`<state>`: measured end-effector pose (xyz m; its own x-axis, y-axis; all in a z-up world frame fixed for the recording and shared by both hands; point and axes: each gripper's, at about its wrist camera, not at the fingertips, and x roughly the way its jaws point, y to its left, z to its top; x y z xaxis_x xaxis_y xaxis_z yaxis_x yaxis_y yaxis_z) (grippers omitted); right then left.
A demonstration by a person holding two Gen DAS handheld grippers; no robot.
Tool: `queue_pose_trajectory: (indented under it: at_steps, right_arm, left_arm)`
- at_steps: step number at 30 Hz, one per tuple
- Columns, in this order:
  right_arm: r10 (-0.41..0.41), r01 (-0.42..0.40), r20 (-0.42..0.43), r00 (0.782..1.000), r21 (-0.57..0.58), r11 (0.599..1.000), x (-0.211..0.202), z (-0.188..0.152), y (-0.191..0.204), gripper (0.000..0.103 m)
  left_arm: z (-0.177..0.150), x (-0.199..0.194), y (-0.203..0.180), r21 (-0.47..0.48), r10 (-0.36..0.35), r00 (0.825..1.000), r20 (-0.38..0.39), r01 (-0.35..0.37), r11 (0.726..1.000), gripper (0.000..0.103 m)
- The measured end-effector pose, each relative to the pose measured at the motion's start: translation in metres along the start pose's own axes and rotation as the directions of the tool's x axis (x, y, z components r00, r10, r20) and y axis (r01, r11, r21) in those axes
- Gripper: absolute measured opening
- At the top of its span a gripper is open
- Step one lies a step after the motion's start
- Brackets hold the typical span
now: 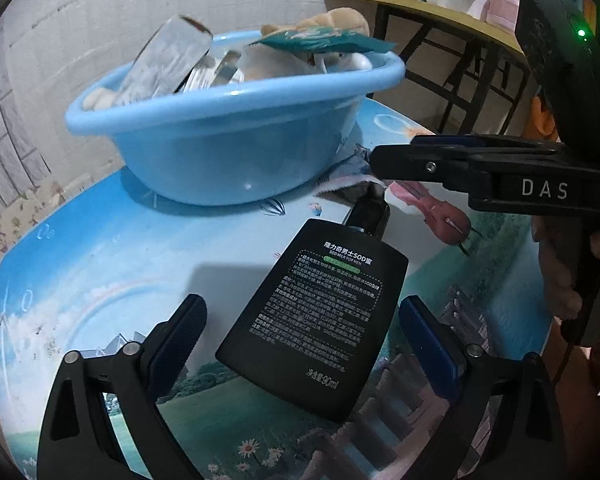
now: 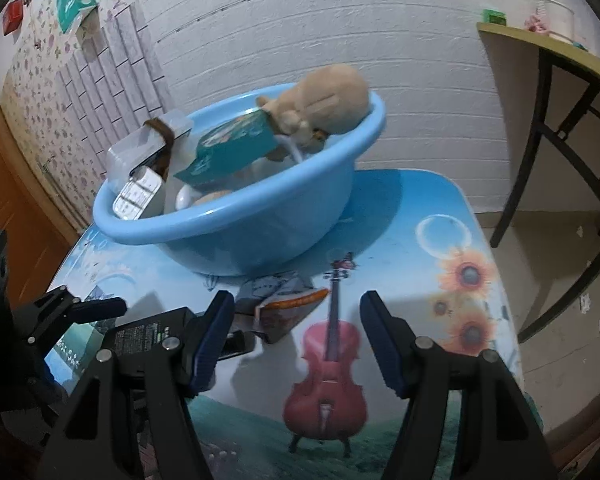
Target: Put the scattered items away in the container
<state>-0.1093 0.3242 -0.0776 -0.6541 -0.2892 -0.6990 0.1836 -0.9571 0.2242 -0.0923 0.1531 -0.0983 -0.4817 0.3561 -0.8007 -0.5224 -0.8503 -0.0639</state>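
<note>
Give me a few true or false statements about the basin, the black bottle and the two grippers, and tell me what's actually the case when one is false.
1. The black bottle lies flat on the table, outside the blue basin. True.
2. The left gripper is clamped on the bottle. False: its jaws stand open on either side of the bottle, pads not pressing it.
3. A tan plush toy sits in the basin. True.
4. The basin is empty. False: it holds the plush toy, a teal packet and other items.
5. The right gripper carries the small pouch. False: its jaws are open and the pouch lies on the table ahead of them.
</note>
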Motion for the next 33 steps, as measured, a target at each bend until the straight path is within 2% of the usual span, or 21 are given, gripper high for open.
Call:
queue_pose_trajectory:
  at_steps: [1, 2, 8, 12, 13, 16, 18, 19, 23, 26, 30, 33]
  right_arm:
    - [0.008, -0.008, -0.001, 1.0, 0.0, 1.0, 0.002, 0.001, 0.002, 0.065]
    - [0.017, -0.017, -0.003, 1.0, 0.004, 1.0, 0.004, 0.001, 0.002, 0.065]
    - [0.054, -0.054, -0.01, 0.998, 0.026, 0.998, 0.01, 0.004, 0.002, 0.065]
    - [0.052, -0.051, -0.057, 0.997, 0.018, 0.999, 0.023, 0.002, 0.008, 0.066]
    - [0.053, -0.052, -0.06, 0.997, 0.018, 0.998, 0.026, 0.001, 0.009, 0.069]
    - [0.088, -0.086, -0.076, 0.993, 0.027, 0.996, 0.031, 0.0, 0.013, 0.071]
    - [0.061, -0.062, -0.08, 0.995, -0.006, 0.998, 0.032, 0.0, 0.02, 0.061]
    - [0.049, -0.05, -0.085, 0.995, -0.018, 0.999, 0.033, -0.001, 0.022, 0.047]
    - [0.043, -0.045, -0.098, 0.994, -0.015, 0.999, 0.03, -0.007, 0.026, 0.033]
    - [0.039, -0.041, -0.109, 0.993, -0.019, 0.999, 0.025, -0.011, 0.03, 0.026]
    - [0.043, -0.051, -0.119, 0.992, -0.062, 0.997, 0.014, -0.02, 0.045, 0.023]
    - [0.04, -0.052, -0.13, 0.991, -0.09, 0.995, 0.007, -0.03, 0.057, 0.02]
  left_arm:
    - [-0.001, -0.001, 0.002, -0.004, -0.034, 0.999, 0.007, 0.034, 0.999, 0.08]
    - [-0.002, -0.002, 0.001, 0.0, -0.037, 0.999, 0.013, 0.037, 0.999, 0.079]
    - [-0.005, -0.005, 0.003, 0.001, -0.048, 0.999, 0.019, 0.048, 0.999, 0.074]
    - [-0.01, -0.01, 0.008, -0.004, -0.045, 0.999, 0.02, 0.045, 0.999, 0.071]
    - [-0.012, -0.012, 0.011, -0.011, -0.042, 0.999, 0.021, 0.043, 0.999, 0.071]
    - [-0.019, -0.018, 0.019, -0.041, -0.028, 0.999, 0.028, 0.029, 0.999, 0.07]
    - [-0.023, -0.022, 0.025, -0.06, -0.021, 0.999, 0.031, 0.022, 0.998, 0.069]
    - [-0.025, -0.024, 0.029, -0.072, -0.013, 0.999, 0.032, 0.016, 0.997, 0.069]
    - [-0.037, -0.035, 0.044, -0.106, 0.013, 0.999, 0.035, -0.01, 0.994, 0.068]
    - [-0.053, -0.048, 0.061, -0.152, 0.051, 0.998, 0.039, -0.045, 0.987, 0.068]
    - [-0.067, -0.061, 0.076, -0.2, 0.088, 0.995, 0.042, -0.077, 0.977, 0.068]
    - [-0.079, -0.07, 0.081, -0.229, 0.148, 0.988, 0.05, -0.133, 0.964, 0.068]
